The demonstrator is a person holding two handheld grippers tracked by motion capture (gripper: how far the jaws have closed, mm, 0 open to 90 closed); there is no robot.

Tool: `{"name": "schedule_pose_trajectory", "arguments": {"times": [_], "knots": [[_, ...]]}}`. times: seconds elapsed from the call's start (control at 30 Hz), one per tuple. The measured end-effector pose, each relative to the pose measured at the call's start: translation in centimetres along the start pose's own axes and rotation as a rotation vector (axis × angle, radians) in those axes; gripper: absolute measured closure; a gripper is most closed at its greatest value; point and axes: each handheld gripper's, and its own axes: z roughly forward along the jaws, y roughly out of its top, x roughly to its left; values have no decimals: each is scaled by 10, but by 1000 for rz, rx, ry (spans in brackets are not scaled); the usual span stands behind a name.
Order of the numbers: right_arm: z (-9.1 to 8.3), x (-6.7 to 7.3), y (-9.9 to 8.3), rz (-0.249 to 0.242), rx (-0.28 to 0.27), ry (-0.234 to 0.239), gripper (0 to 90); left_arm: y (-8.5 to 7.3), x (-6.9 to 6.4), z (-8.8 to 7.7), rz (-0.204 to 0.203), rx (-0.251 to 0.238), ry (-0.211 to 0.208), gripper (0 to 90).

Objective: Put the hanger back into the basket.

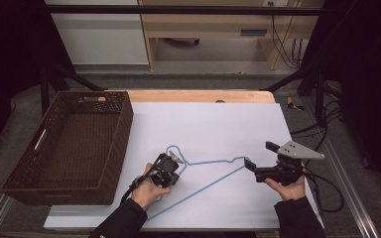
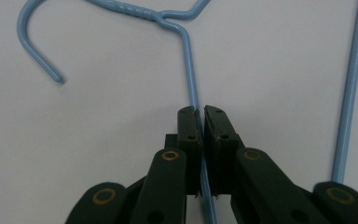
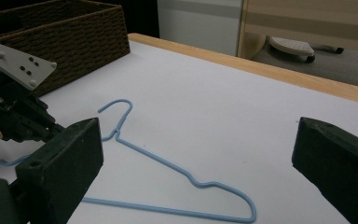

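Note:
A light-blue wire hanger (image 1: 213, 161) lies flat on the white sheet (image 1: 208, 124), its hook (image 1: 170, 148) pointing to the far side. My left gripper (image 1: 171, 168) is shut on the hanger's sloping wire just below the twisted neck. The left gripper view shows that wire (image 2: 192, 79) running into the closed jaws of the left gripper (image 2: 201, 111). My right gripper (image 1: 257, 153) stands wide open beside the hanger's right end, touching nothing. Between the spread jaws of the right gripper (image 3: 198, 140), the hanger (image 3: 158, 161) and the left gripper (image 3: 18, 116) show farther off.
An empty brown wicker basket (image 1: 124, 129) stands on the table's left side, also seen as the basket (image 3: 74, 28) at the right gripper view's top left. The table's wooden far edge (image 1: 198, 96) borders the sheet. Cables (image 1: 327, 193) trail off to the right.

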Motion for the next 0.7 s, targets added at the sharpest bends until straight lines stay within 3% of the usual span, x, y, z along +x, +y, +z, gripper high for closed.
{"name": "schedule_pose_trajectory", "arguments": {"times": [0.23, 0.53, 0.7], "knots": [[2, 1, 0, 0, 3, 5, 24, 0, -1, 0, -17, -4, 7, 863], [5, 4, 0, -11, 12, 18, 27, -2, -4, -2, 18, -27, 43, 870], [12, 9, -1, -22, 33, 34, 33, -3, -3, -10, 21, -67, 57, 871]]}}
